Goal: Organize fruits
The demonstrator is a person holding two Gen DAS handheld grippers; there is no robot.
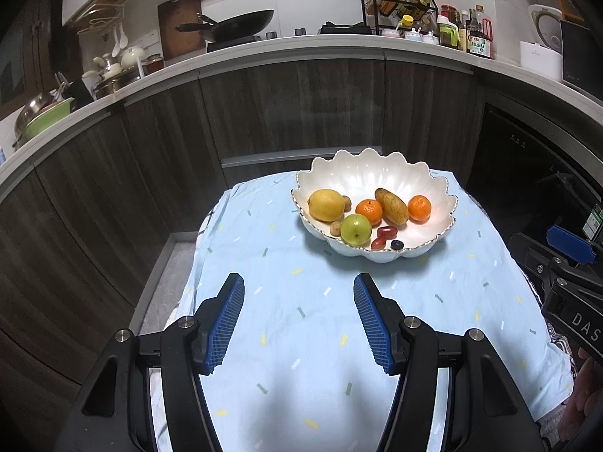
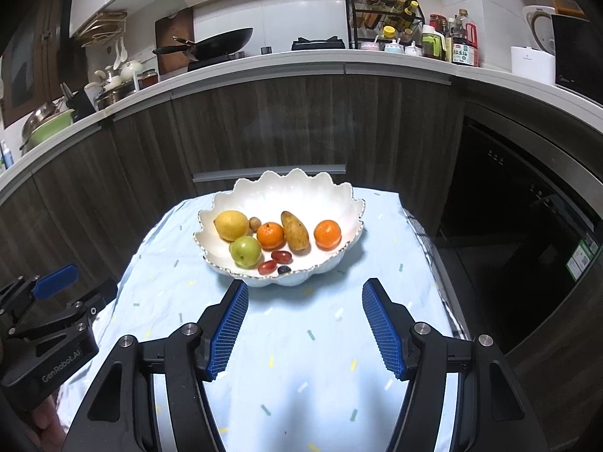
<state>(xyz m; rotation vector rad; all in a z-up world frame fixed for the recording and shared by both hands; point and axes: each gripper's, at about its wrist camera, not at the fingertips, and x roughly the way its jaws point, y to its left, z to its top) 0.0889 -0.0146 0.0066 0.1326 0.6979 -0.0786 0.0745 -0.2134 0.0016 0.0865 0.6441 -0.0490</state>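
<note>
dark wood kitchen cabinets run behind a small surface (image 2: pixel 286 358) draped in a pale blue cloth (image 1: pixel 264 263) with little dashes printed on it, and the scalloped white bowl (image 2: pixel 301 192) sits toward its far end, at about twelve o'clock from both grippers. all the fruit lies inside the bowl: a lemon (image 2: pixel 231 225) at nine o'clock, a green apple (image 2: pixel 245 251) near the front rim, two oranges (image 2: pixel 270 235) either side of a long yellowish fruit (image 2: pixel 294 230), red grapes (image 2: pixel 281 256) and one dark berry (image 2: pixel 284 269) at six o'clock, and a small brown nut-like thing (image 2: pixel 254 223) touching the lemon. the left gripper (image 1: pixel 297 320) and right gripper (image 2: pixel 305 326) both hover short of the bowl, jaws spread wide and holding nothing. i'd judge the lemon, apple and oranges firm and round, likely to roll, so best pinched across the middle; the grapes and berry look soft and slick and want a light squeeze. the bowl seems ceramic, heavy and chippable at its petal rim. the fruits crowd each other, so the front ones and the raised rim stand in the way of reaching those behind. up on the counter a wok (image 2: pixel 211 47) and bottles (image 2: pixel 458 43) stand well clear.
</note>
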